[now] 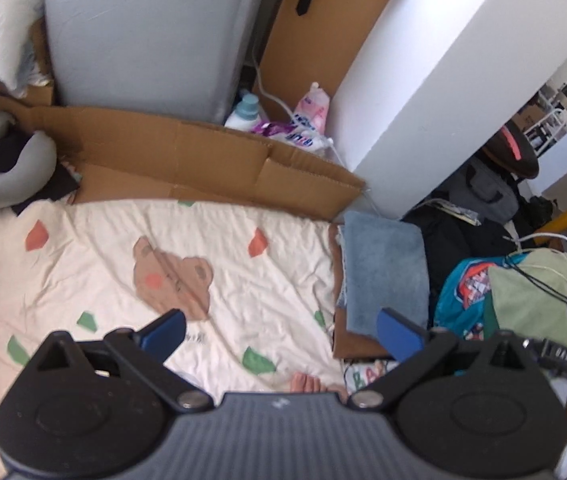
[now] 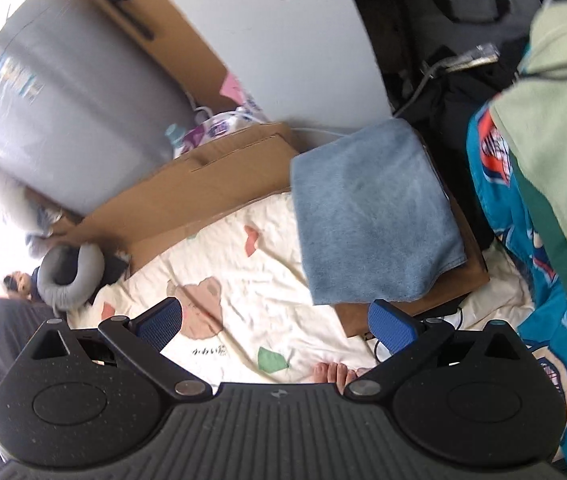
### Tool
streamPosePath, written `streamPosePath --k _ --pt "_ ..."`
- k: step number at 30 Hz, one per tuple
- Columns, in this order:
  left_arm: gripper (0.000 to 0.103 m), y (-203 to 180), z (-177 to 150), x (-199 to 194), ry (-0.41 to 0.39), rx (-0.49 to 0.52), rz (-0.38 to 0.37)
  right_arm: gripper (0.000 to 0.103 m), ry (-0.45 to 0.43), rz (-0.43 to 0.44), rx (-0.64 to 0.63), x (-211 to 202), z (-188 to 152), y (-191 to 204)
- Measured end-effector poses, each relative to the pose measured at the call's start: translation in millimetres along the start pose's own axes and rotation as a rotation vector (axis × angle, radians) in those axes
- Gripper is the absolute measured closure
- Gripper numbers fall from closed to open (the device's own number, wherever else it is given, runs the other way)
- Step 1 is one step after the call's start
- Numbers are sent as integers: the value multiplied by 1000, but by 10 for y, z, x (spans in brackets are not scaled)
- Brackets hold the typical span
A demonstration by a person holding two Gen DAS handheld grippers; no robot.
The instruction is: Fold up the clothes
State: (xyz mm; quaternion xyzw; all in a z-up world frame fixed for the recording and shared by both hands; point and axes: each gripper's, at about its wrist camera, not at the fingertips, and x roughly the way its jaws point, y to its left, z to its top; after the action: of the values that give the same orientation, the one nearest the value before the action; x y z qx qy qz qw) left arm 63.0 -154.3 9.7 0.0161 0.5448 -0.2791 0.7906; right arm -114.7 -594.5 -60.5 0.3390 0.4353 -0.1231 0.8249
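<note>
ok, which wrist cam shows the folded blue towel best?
Right wrist: the folded blue towel fills mid-frame, large, whole top visible on cardboard. Left wrist shows it smaller, at the bedsheet's right edge.

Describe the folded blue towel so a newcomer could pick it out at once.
Start at the cream bear-print bedsheet. At its far right edge, flattened brown cardboard carries the folded blue terry towel. It is plain, fuzzy and neatly squared, unlike the bright teal printed garment heaped to its right.

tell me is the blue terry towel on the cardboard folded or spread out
Folded: the blue terry towel lies as a compact, thick rectangle with rounded doubled edges on the brown cardboard.
</note>
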Motion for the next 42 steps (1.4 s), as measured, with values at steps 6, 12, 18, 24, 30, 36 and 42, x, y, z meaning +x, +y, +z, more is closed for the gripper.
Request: streamPosePath --k 6,12,18,24,30,36,42 --pt "1 278 -185 -501 -47 -15 28 0 12 15 -79 -373 66 571" --pt "0 558 -252 -953 -126 -38 64 0 -44 -16 -188 -847 144 1390" --pt "0 858 -429 -1096 -118 -62 91 0 -33 -56 -281 -982 63 2064" --pt "0 1128 -674 -1334 -190 -92 208 0 13 -52 -371 -793 -202 2492" --pt "0 1285 -959 -1451 -231 -119 314 0 75 25 -395 -468 -462 2741" --pt "0 1239 -1257 -1338 -261 -169 339 0 77 42 -411 -225 -722 2792" --pt "0 1130 -1501 -1051 -263 -199 363 0 55 12 -410 -11 -912 2674"
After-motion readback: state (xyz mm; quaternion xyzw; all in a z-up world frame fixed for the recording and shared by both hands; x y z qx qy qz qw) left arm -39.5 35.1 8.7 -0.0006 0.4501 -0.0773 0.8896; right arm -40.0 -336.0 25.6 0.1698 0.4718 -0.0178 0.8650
